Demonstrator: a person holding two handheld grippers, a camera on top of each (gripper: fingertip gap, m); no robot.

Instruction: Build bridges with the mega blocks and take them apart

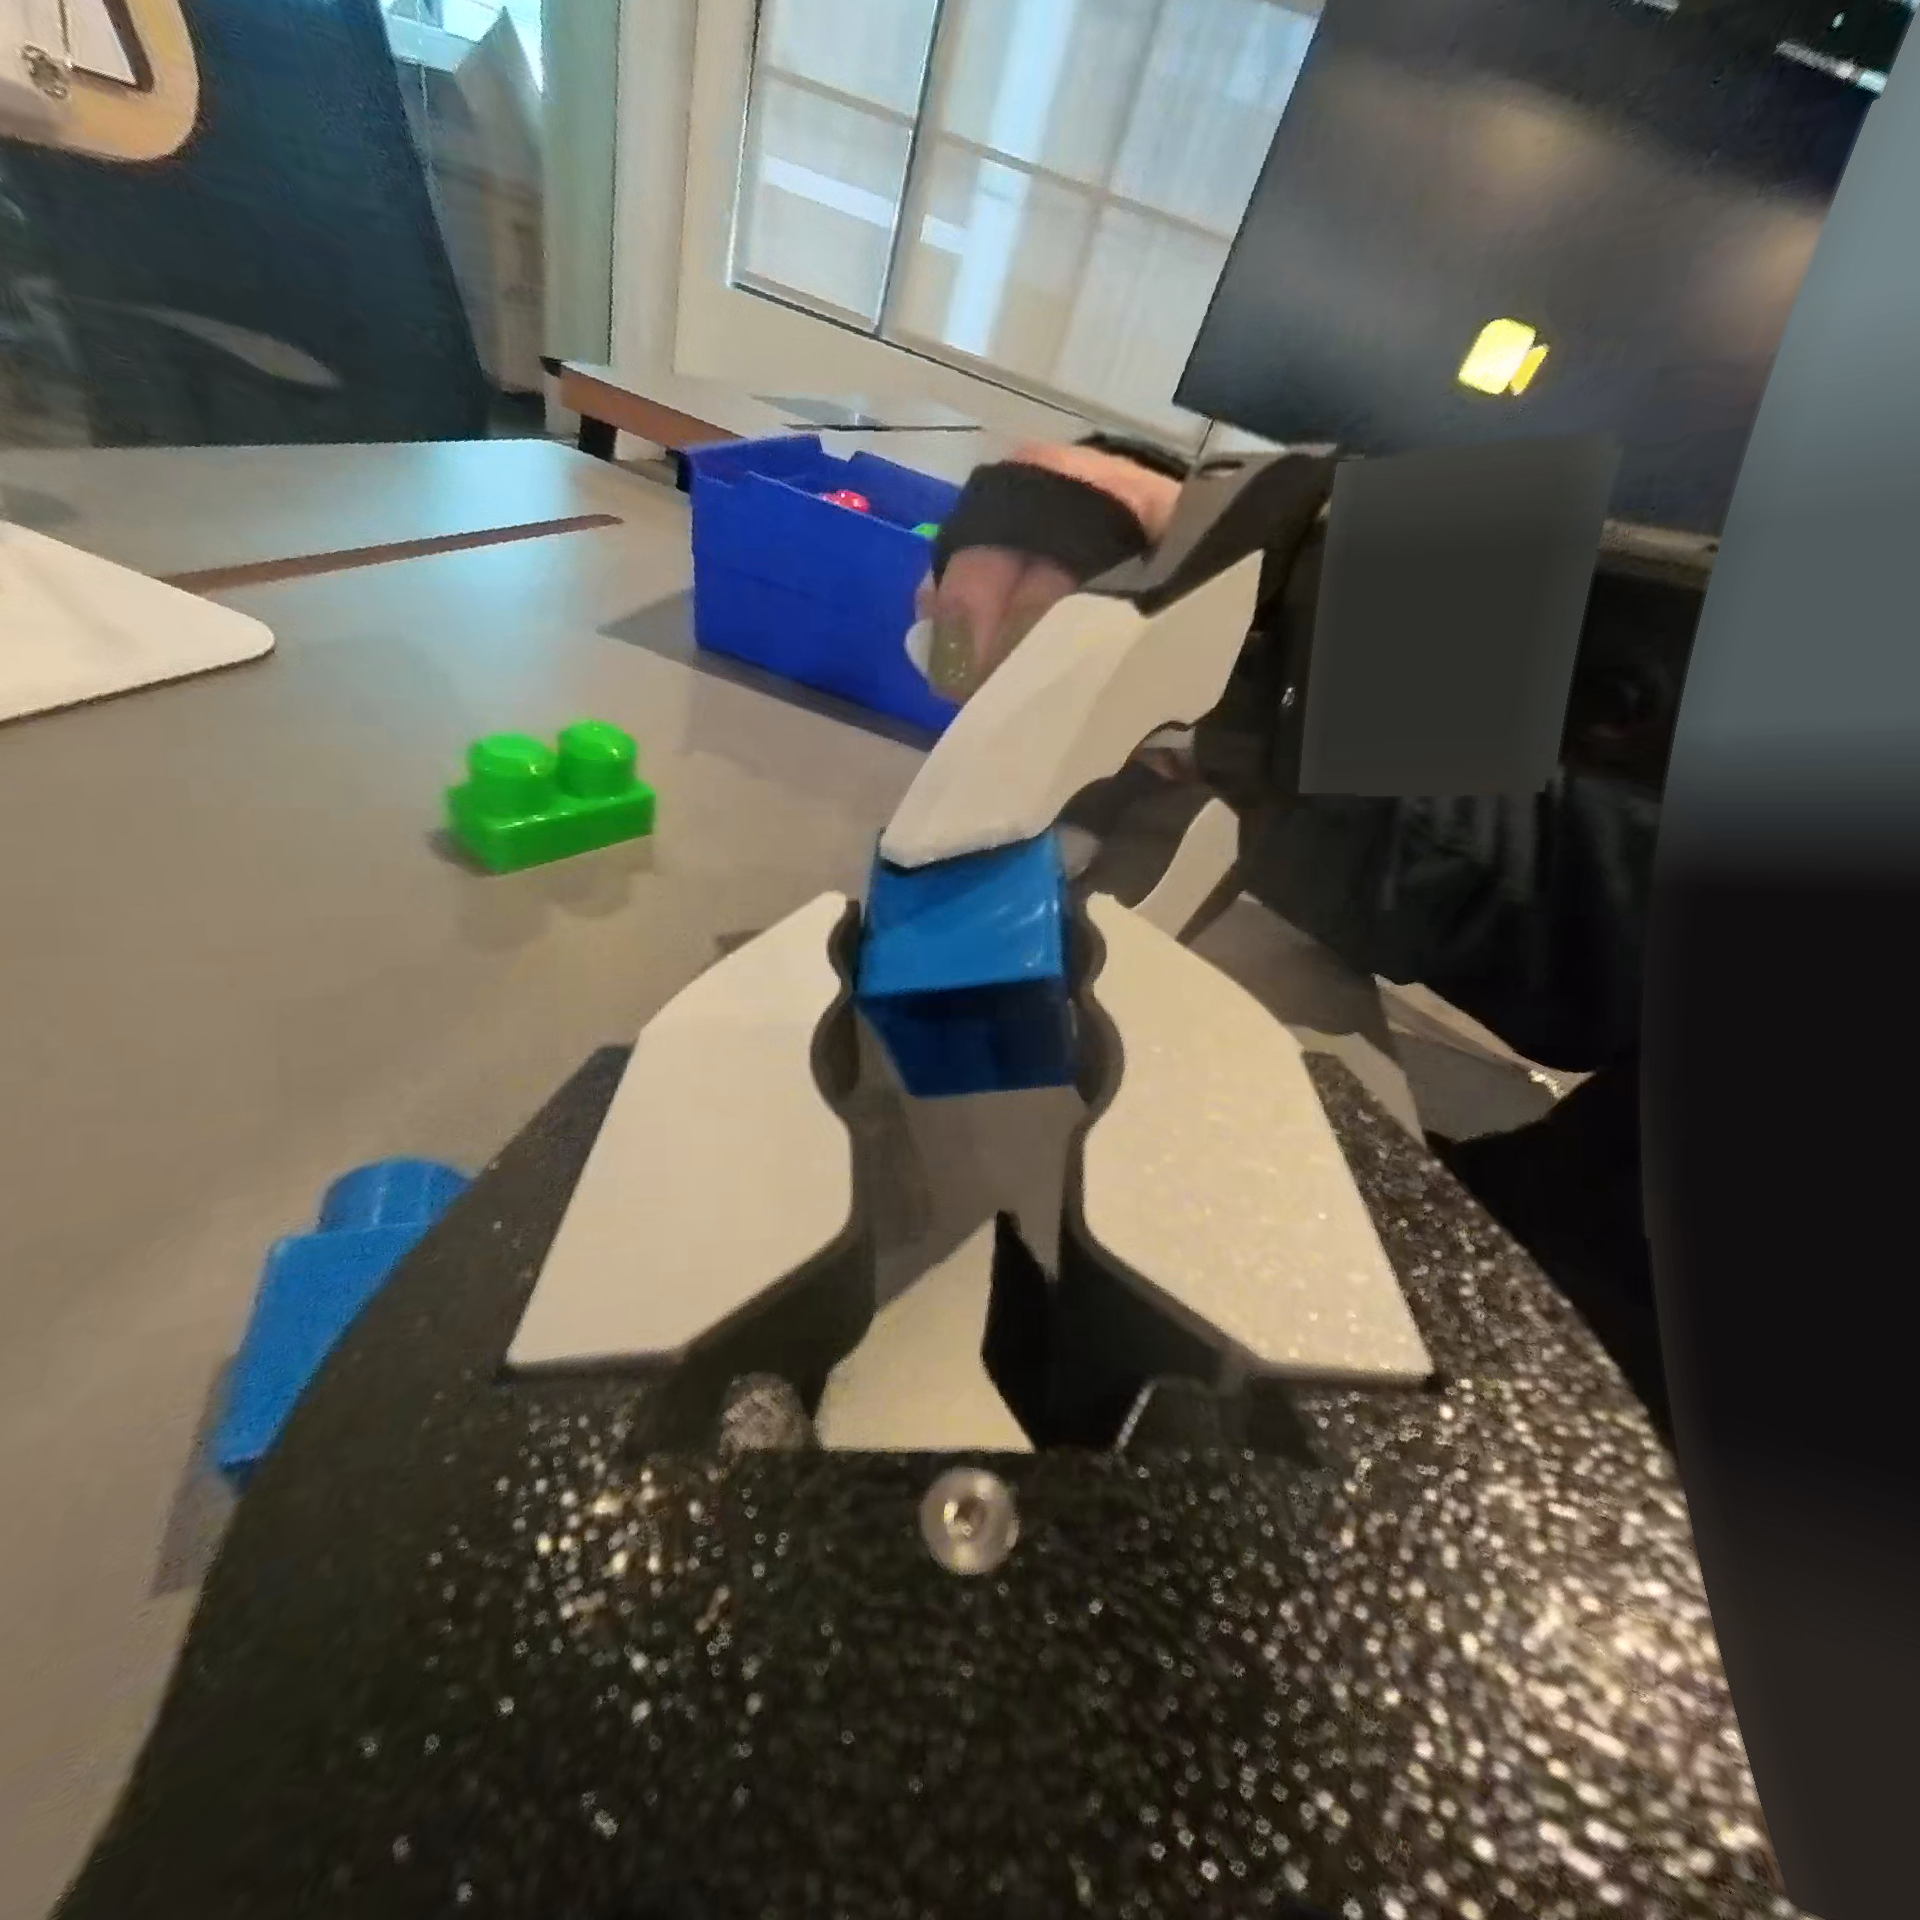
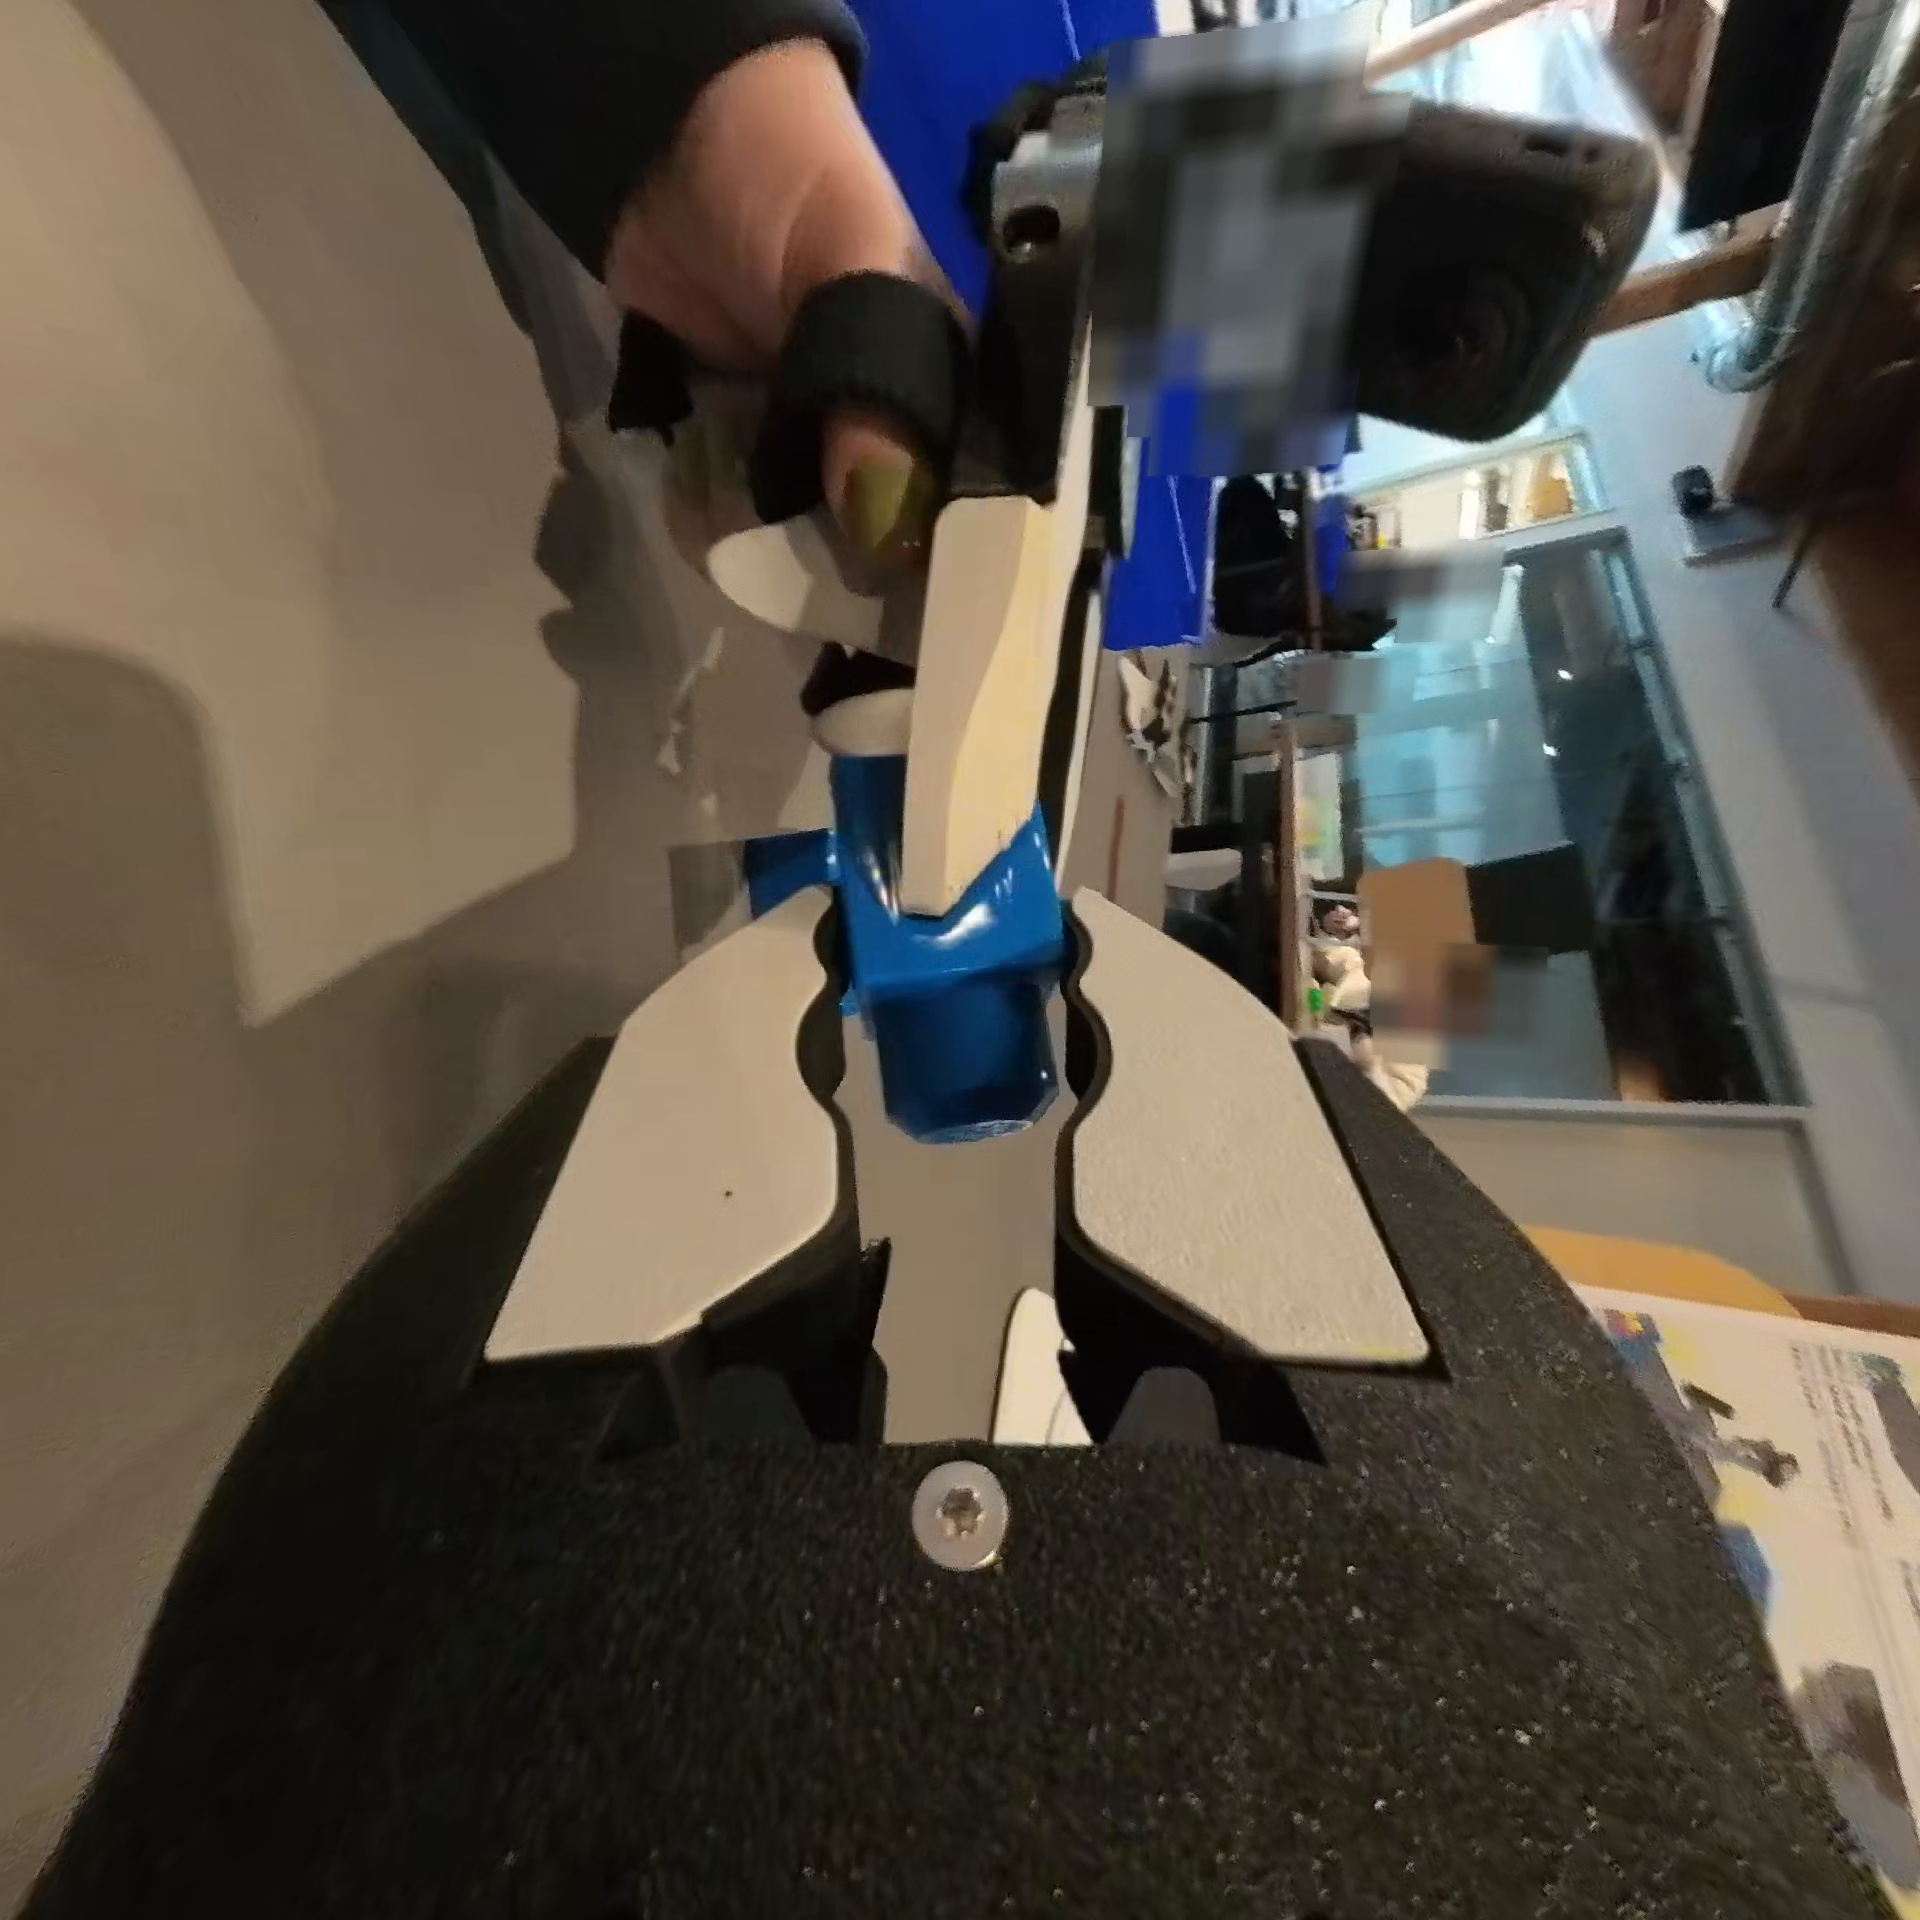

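Note:
A blue mega block (image 1: 966, 966) is held in the air between both grippers. My left gripper (image 1: 966, 914) is shut on its sides, and the hollow underside faces this camera. The right gripper reaches in from the upper right, with one finger (image 1: 1018, 727) pressed on the block's far end. In the right wrist view my right gripper (image 2: 951, 925) is shut on the same blue block (image 2: 956, 997), stud towards the camera. The left gripper's finger (image 2: 977, 727) comes down onto it from above. I cannot tell whether it is one block or two joined.
A green two-stud block (image 1: 551, 800) lies on the grey table (image 1: 260, 987). Another blue block (image 1: 322, 1299) lies at the lower left. A blue bin (image 1: 810, 561) with more pieces stands behind. A white pad (image 1: 104, 634) lies at far left and a dark monitor (image 1: 1455, 208) stands at upper right. Both grippers' tips are close together, under 4 cm apart.

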